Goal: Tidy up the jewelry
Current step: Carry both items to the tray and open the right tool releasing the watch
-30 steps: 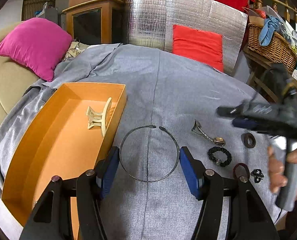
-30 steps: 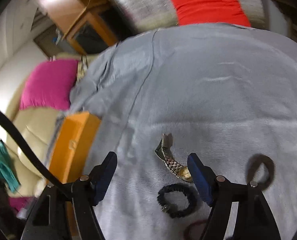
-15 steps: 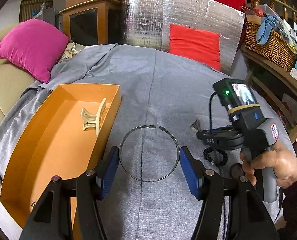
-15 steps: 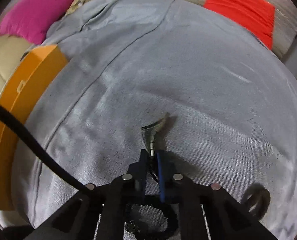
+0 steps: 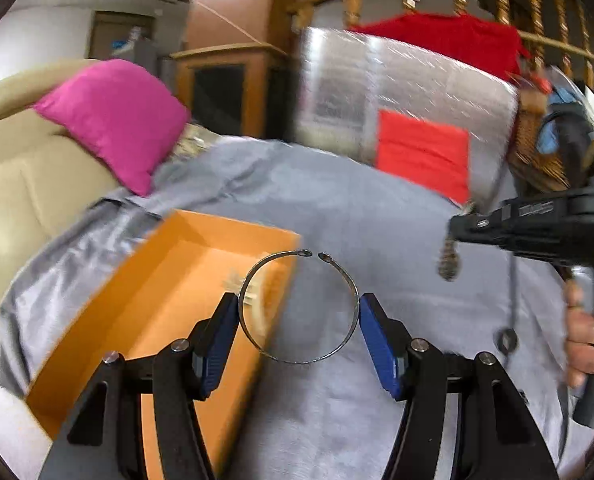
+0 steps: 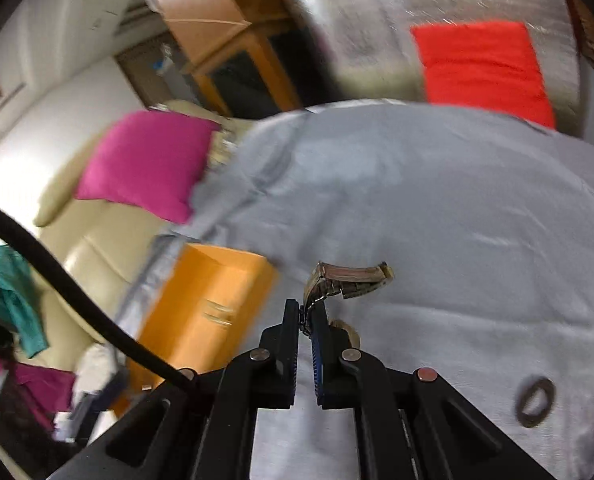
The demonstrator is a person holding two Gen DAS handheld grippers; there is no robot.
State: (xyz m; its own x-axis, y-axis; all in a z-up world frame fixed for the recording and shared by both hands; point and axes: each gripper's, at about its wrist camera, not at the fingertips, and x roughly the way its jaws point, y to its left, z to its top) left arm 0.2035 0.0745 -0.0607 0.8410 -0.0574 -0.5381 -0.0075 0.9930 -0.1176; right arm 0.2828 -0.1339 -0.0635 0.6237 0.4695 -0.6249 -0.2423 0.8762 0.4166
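My left gripper [image 5: 299,310] clamps the thin open-ended metal neck ring [image 5: 297,308] between its blue pads, lifted over the near edge of the orange cardboard box [image 5: 169,304]. My right gripper [image 6: 306,316] pinches the two-tone metal-link watch [image 6: 347,278], which dangles above the grey cloth [image 6: 437,208]. Farther back lies the magenta cushion [image 5: 115,118].

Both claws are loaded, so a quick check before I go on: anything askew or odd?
Only the watch: the right claw pinches just one end of its band, so the rest dangles loose. The open wire ring sits evenly across the left claw.
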